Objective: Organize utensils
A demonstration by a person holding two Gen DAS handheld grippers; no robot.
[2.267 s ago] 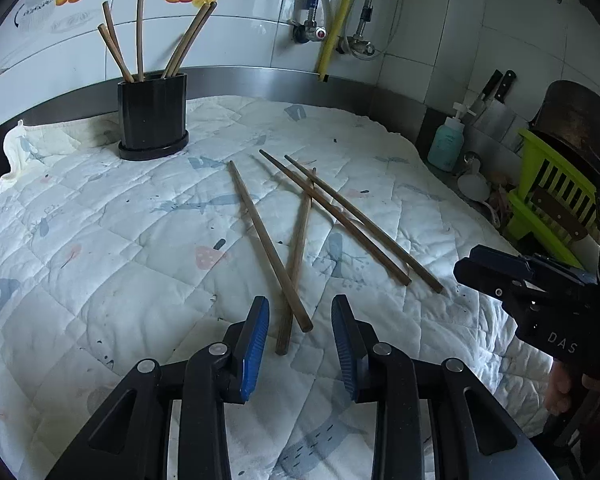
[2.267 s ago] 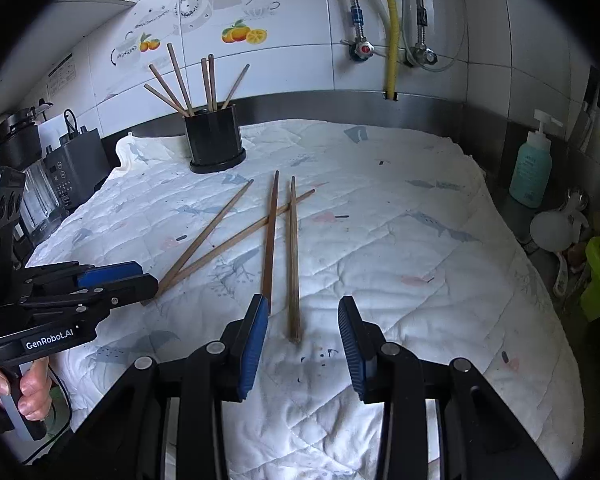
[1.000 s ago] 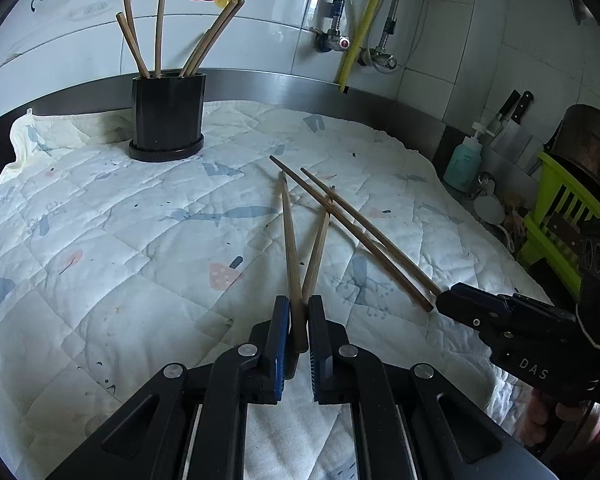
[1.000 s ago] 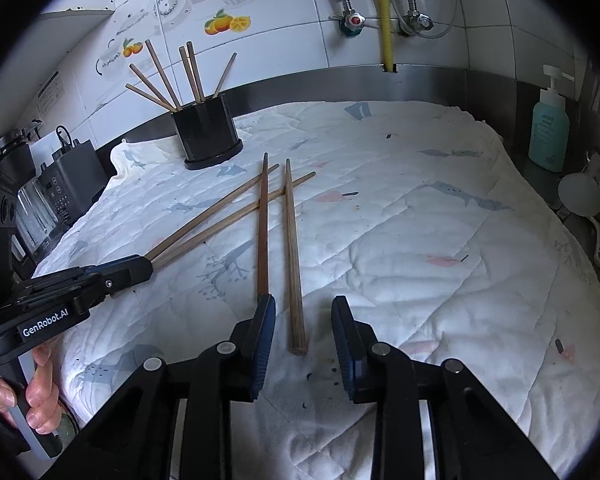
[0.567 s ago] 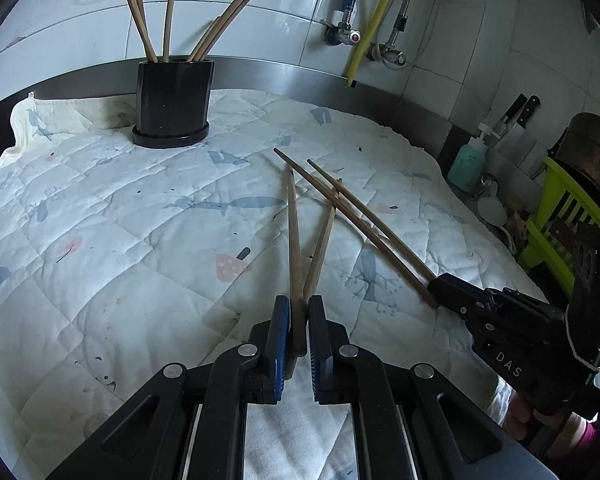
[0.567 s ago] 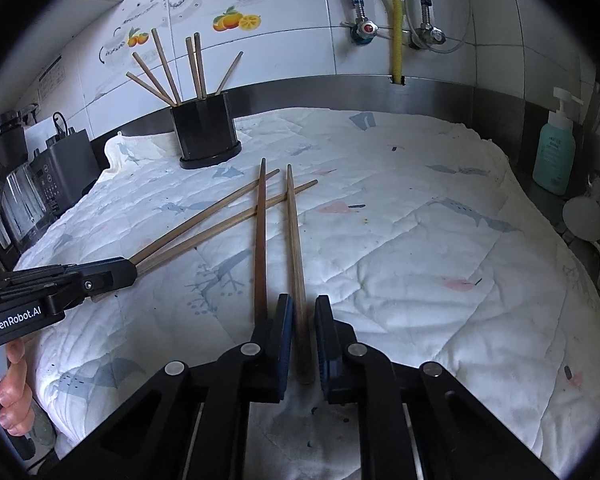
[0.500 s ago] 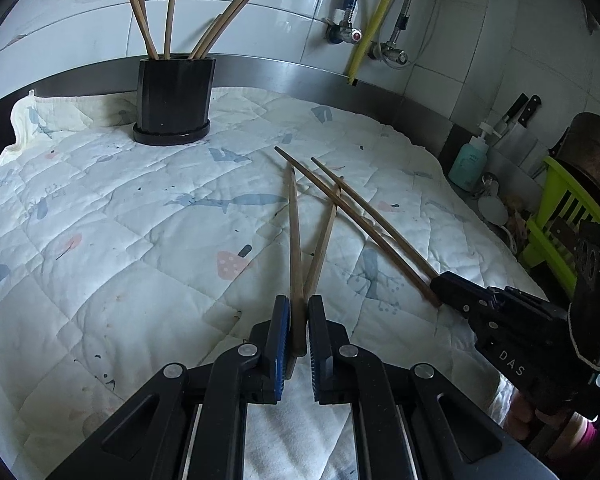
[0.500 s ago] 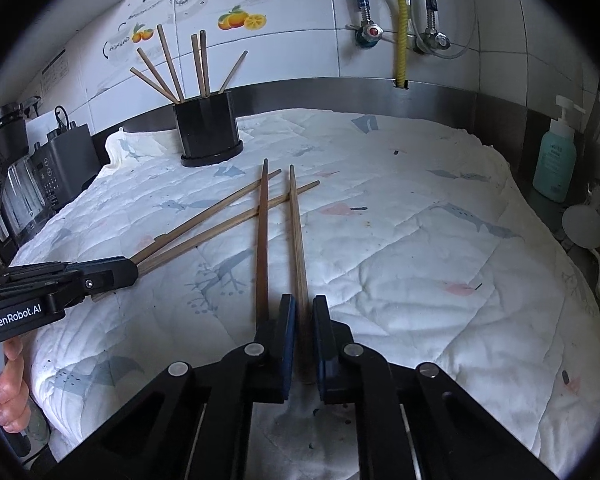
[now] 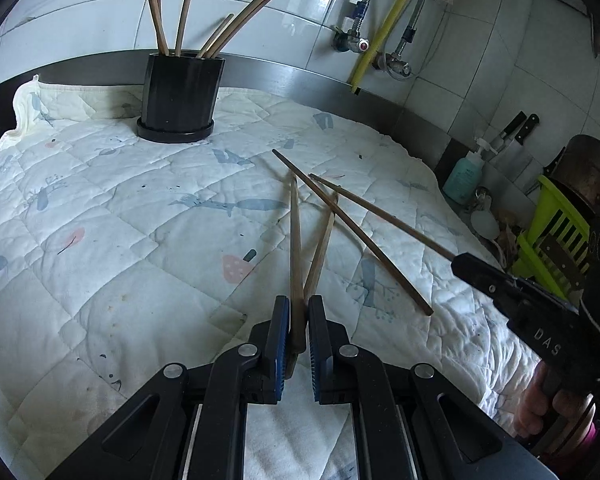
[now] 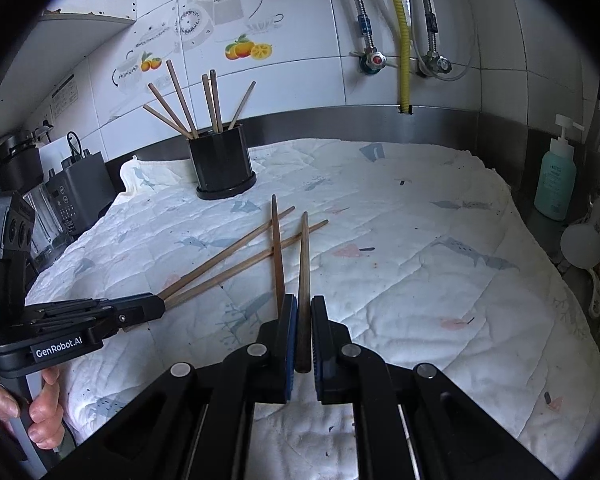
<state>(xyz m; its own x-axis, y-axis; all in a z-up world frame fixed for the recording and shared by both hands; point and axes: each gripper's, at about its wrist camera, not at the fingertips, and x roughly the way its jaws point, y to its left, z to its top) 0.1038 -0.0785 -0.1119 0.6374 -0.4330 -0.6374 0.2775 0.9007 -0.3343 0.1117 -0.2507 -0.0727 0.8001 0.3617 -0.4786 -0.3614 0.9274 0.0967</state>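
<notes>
Four brown chopsticks lie crossed on a white quilted cloth (image 9: pixel 100 240). My left gripper (image 9: pixel 298 312) is shut on the near end of one chopstick (image 9: pixel 295 240), which points away from me; a second chopstick (image 9: pixel 320 248) lies just right of it. My right gripper (image 10: pixel 303 312) is shut on the near end of another chopstick (image 10: pixel 303 264), with a loose one (image 10: pixel 277 256) to its left. Each gripper shows in the other's view: the right gripper (image 9: pixel 460 260), the left gripper (image 10: pixel 160 306). A black holder (image 9: pixel 180 96) (image 10: pixel 220 164) with several upright chopsticks stands at the back.
A teal soap bottle (image 10: pixel 556 184), knives (image 9: pixel 516 128) and a green rack (image 9: pixel 552 232) crowd the right side beyond the cloth's edge. Dark appliances (image 10: pixel 76 184) stand at the left. A steel backsplash and a yellow hose (image 10: pixel 403 32) run behind the holder.
Both grippers stood open over the chopsticks at first. The left closed on its chopstick, then the right's jaws closed on theirs within the last second. Both hands have barely shifted since.
</notes>
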